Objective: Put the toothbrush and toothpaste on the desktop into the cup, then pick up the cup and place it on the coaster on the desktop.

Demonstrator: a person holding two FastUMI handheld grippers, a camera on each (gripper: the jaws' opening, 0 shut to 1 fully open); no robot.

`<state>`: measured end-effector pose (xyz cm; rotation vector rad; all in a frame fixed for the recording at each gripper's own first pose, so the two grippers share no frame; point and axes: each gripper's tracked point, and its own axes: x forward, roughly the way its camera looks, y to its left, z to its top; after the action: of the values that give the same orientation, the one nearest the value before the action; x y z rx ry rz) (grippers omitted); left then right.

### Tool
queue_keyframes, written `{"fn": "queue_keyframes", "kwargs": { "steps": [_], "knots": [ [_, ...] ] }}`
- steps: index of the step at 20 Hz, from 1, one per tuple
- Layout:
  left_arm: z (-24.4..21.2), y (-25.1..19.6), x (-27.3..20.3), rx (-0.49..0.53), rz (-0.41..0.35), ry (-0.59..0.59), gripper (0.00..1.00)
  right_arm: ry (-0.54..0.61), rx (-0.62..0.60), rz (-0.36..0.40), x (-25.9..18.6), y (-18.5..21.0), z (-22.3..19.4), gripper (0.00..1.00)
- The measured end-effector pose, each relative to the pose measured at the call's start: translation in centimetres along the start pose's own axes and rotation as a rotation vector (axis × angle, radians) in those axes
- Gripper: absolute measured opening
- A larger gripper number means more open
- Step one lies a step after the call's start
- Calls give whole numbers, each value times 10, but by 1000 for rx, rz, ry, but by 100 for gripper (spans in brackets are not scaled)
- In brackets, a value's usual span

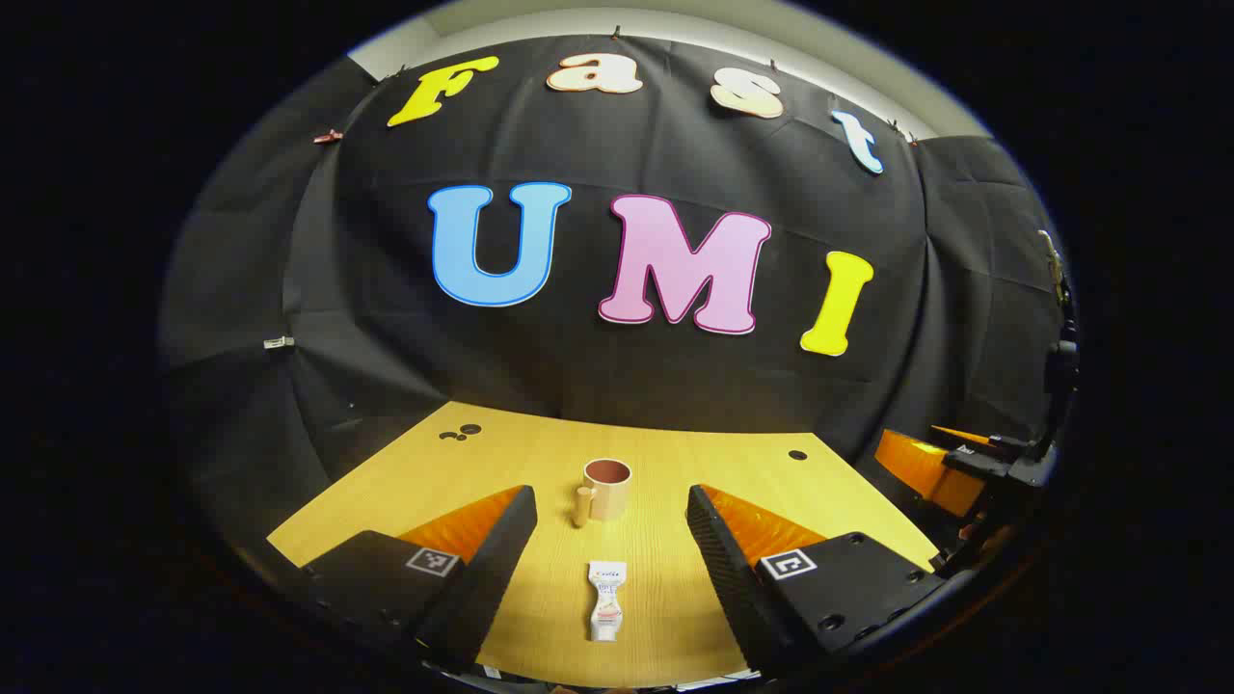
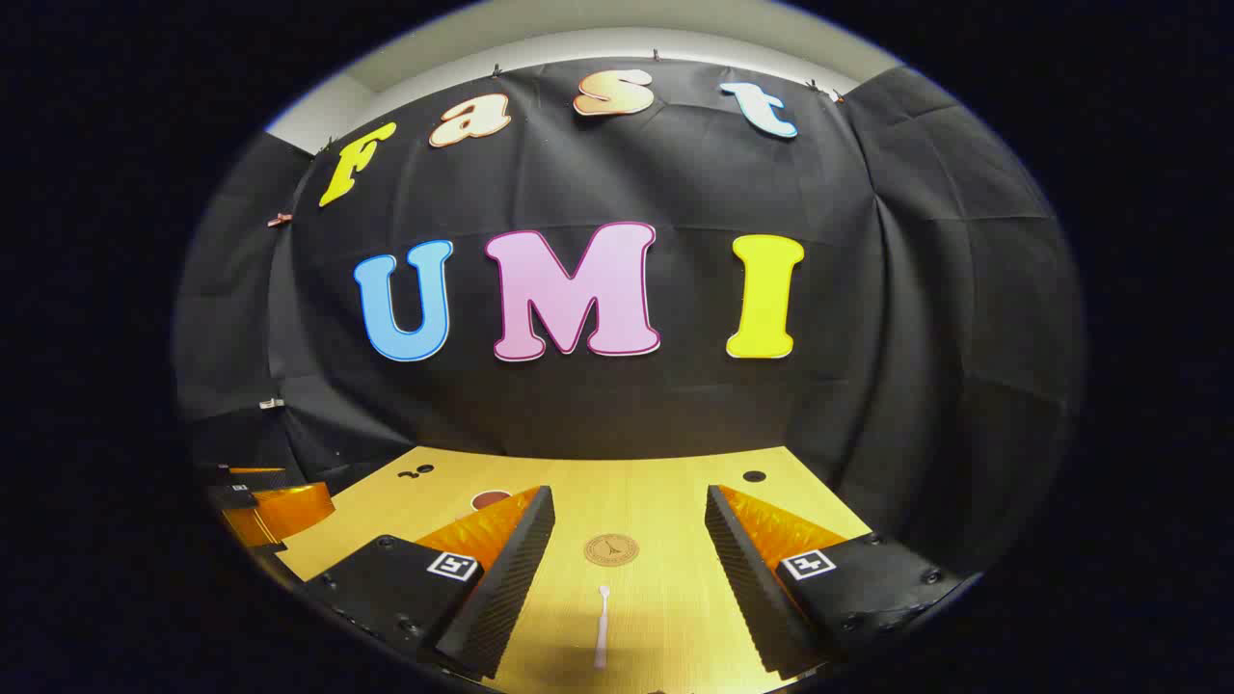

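1. Toothpaste (image 1: 606,601) lies flat on the surface (image 1: 848,501) between the fingers of the left hand-held gripper (image 1: 610,525), close in and lengthwise along its line of sight; that gripper's jaws stand wide and hold nothing.
2. Straight ahead of it, just past the toothpaste, stands the cup (image 1: 605,490), upright and seemingly empty, handle toward this gripper's left.
3. In the right gripper view the toothbrush (image 2: 602,625) lies between the fingers of the right hand-held gripper (image 2: 629,535), also spread wide and empty, with the brush head pointing away.
4. Ahead of the toothbrush sits the round coaster (image 2: 611,549), bare; the cup's rim peeks out beyond this gripper's left finger.
5. Judged from this, the task is at its start: neither item is in the cup, and the cup is not on the coaster.
6. The next move likely calls for lowering one gripper over its item and closing across the narrow width, then carrying it to the cup and dropping it in upright.
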<state>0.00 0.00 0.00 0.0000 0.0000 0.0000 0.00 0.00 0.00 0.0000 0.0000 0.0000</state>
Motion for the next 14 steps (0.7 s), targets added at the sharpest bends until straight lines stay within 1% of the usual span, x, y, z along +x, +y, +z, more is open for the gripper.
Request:
{"fn": "queue_keyframes", "kwargs": {
  "steps": [4, 10, 13, 14],
  "knots": [
    [2, 9, 3, 11, 35, -8, 98, 12, -2, 12, 7, 1, -2, 97],
    [0, 30, 10, -4, 73, -6, 98, 14, -3, 28, 17, 1, 0, 97],
    [-2, 40, 12, -3, 80, 10, 98, 22, -2, 51, 27, 9, 1, 96],
    [-4, 46, 13, 4, 93, 15, 97, 18, -4, 56, 31, 13, 3, 96]
  ]
}}
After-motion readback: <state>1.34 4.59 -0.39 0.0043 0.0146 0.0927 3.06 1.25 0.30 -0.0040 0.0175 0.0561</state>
